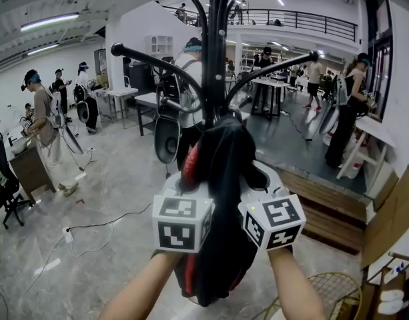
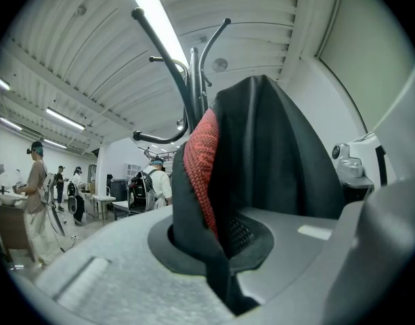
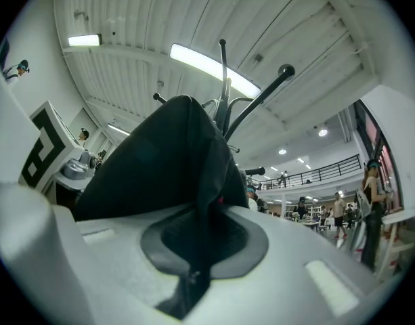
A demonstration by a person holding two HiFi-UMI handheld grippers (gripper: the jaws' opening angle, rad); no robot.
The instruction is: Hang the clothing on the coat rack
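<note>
We face a tall black coat rack (image 1: 214,59) in a large hall, its pole straight ahead of us and its curved hooks fanning out left and right above our grippers. In front of the pole, below the fork of those hooks, hangs the clothing (image 1: 224,205), a black garment with a red lining showing along its left fold. Its long axis runs straight down, from a bunched top near the pole to a loose hem between our forearms. We judge it is not on any hook yet and that we alone hold it up. The left gripper (image 1: 191,182) has its jaws closed tight on a fold of black cloth beside the red lining. The right gripper (image 1: 257,179) has its jaws pinched together on a black fold as well. The two sit side by side, close together, both about as near the pole. The hooks lie up and beyond both grippers, so we judge the coming move is a lift, carrying the bunched top over a hook tip
</note>
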